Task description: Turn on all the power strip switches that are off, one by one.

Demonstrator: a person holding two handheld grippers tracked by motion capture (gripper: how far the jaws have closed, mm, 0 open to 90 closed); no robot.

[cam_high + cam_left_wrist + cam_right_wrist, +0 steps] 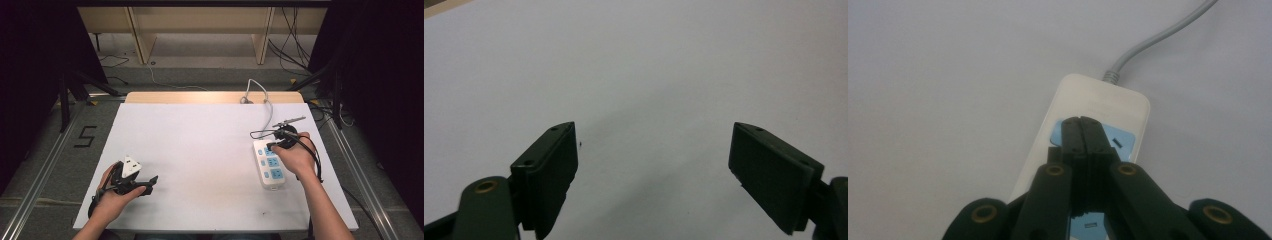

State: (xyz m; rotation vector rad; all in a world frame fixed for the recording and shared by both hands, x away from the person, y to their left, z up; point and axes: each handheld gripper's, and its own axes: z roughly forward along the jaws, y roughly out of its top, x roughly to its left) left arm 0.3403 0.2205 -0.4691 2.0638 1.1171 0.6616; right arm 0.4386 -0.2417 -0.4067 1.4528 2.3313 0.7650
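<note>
Right gripper (1081,121): jaws pressed together, tips on the power strip's (270,165) far blue socket, perhaps touching. Power strip near the white table's (200,150) right edge. Left gripper (654,150): jaws spread wide, well left of the strip.

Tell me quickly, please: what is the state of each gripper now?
Left gripper: open, holding nothing, above the white table.
Right gripper: jaws closed together, tips over the power strip, gripping nothing.
</note>
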